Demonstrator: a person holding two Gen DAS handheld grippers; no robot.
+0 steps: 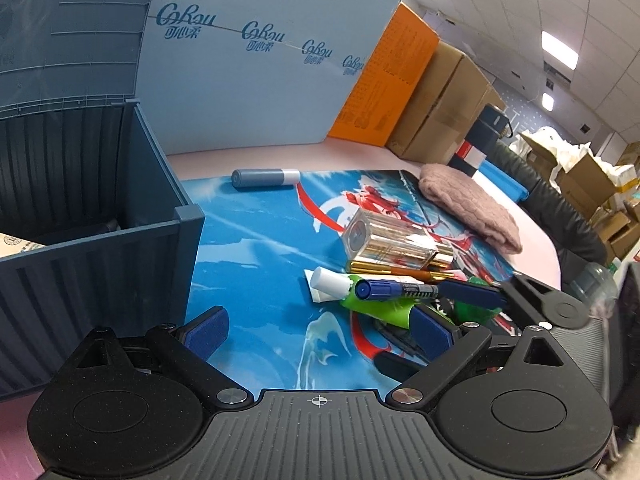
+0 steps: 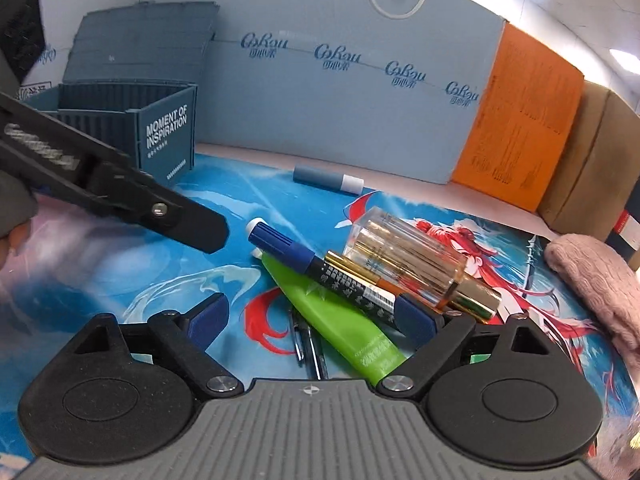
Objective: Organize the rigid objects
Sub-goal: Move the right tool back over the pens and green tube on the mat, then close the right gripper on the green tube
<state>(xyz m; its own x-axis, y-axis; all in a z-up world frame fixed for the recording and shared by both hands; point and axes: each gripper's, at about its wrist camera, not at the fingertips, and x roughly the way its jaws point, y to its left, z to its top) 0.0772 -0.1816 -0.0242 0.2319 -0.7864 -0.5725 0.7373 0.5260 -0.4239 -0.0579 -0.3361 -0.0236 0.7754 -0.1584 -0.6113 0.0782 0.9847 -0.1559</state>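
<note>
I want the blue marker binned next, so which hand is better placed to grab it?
Probably right: the right gripper is open over the pile, one pad beside the blue marker. The left gripper sits off to its side.

both grippers: black round hinge housings, silver screws, ribbed grey base, blue-padded fingers [image 2: 208,320].

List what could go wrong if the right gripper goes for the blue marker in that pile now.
1. The blue marker lies across the green tube and against the gold pen; closing the open right gripper may catch all three.
2. Lifting it could nudge the clear perfume bottle and make it roll on the mat.
3. The left gripper hovers open close by; the two could collide.
</note>
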